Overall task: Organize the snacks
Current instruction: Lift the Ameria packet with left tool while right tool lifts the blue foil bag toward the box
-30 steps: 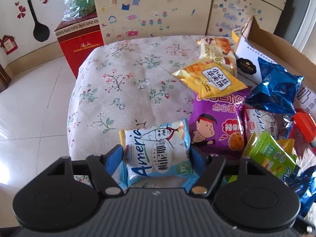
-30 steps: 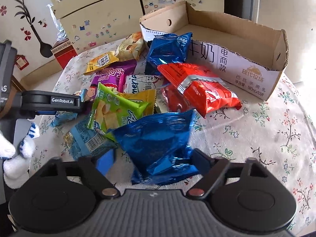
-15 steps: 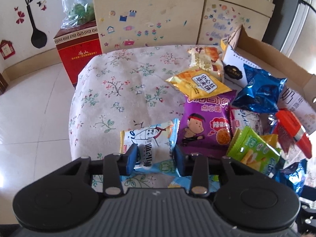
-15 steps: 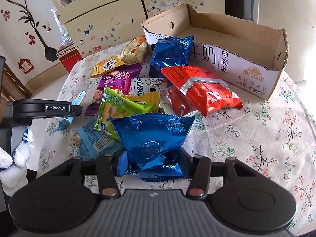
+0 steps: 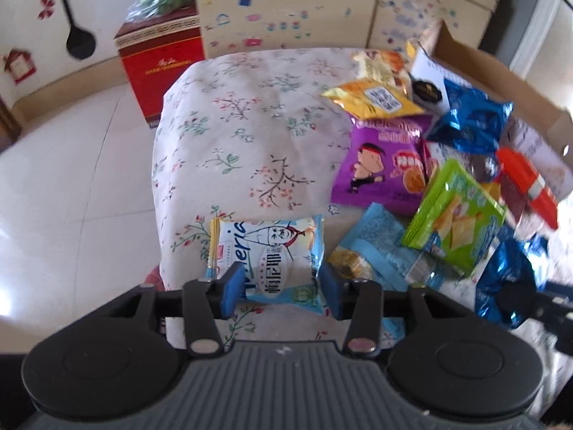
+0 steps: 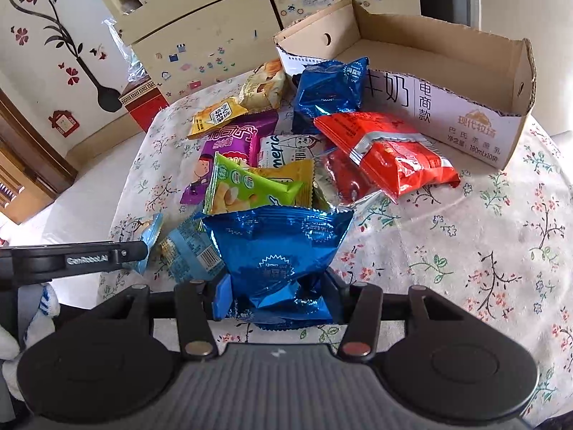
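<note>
- Left gripper (image 5: 278, 288): your jaws are opening. The white-and-blue snack packet (image 5: 266, 258) lies between the blue pads (image 5: 229, 288) at the near edge of the floral tablecloth (image 5: 250, 125). The pads sit at its two sides, and whether they still press on it cannot be told.
- Right gripper (image 6: 275, 299): your jaws are clamped on the lower end of a blue foil packet (image 6: 275, 247), whose top stands upright in front of the pile.
- Pile, right wrist view: a green packet (image 6: 243, 188) and a yellow packet (image 6: 293, 179) lie just behind the held one. A purple packet (image 6: 225, 147), a red packet (image 6: 390, 154) and a second blue foil packet (image 6: 327, 95) lie farther back.
- Cardboard box (image 6: 465, 122): it stands open on the cloth behind the pile, and the second blue packet leans against its printed front wall.
- Pale blue packet (image 5: 379, 251): it lies flat just beside the left gripper's packet, partly under the green one.
- Background: a red carton (image 5: 161, 68) stands on the floor beyond the table.
</note>
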